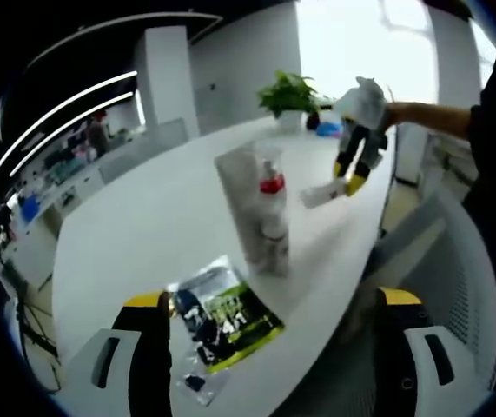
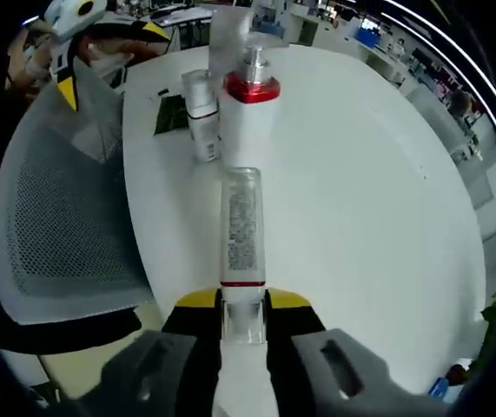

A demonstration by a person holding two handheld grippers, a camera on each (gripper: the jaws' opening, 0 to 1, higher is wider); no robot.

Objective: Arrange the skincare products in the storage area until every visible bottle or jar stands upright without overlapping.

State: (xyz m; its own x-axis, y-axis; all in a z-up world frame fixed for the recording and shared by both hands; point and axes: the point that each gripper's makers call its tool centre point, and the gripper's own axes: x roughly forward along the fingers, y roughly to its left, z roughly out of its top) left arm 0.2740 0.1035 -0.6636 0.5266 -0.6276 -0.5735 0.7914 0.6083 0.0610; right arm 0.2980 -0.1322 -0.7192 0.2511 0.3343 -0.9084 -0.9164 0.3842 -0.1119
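Right gripper view: the right gripper (image 2: 243, 304) clamps a clear tube (image 2: 241, 230) by its cap end, the tube pointing ahead over the table (image 2: 360, 200) toward two upright bottles (image 2: 230, 109). Left gripper (image 1: 274, 334) gapes, holding nothing, beside a sachet (image 1: 221, 321).

Right tongs (image 2: 243, 314) clamp a clear tube (image 2: 241, 234) above the white table (image 2: 352, 200).

You work at a long white table (image 1: 143, 234) with rounded ends in an open office. A potted green plant (image 1: 289, 94) stands at its far end, before a bright window (image 1: 360, 39). A white pillar (image 1: 165, 78) rises behind, and strip lights (image 1: 65, 109) curve along the dark ceiling. A grey mesh chair (image 2: 56, 200) sits just beside the table's edge.
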